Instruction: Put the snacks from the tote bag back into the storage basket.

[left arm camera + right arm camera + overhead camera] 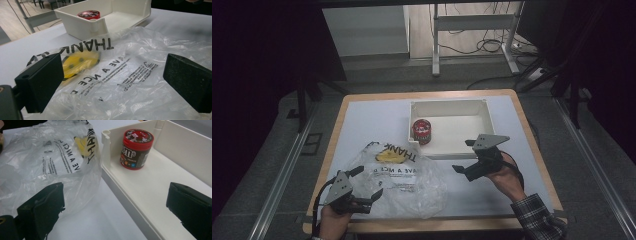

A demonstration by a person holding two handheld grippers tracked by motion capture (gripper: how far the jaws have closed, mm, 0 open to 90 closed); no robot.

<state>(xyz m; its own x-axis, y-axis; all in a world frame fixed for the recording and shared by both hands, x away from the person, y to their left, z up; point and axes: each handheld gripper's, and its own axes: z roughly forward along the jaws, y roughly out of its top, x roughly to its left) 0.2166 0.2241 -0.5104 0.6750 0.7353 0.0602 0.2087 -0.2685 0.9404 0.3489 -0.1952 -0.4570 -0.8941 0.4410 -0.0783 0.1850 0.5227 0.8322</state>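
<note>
Both claws spread: left gripper [363, 186] at bag [404, 175], desk's near edge; right gripper [471, 156] by tray [447, 104]. Pinch one film layer; can [421, 131] waits.

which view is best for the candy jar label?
Right gripper view: the red M&M's jar stands close and upright in the white bin, its label legible. The left gripper view shows just its lid above the bin wall; the high view shows it small.
</note>
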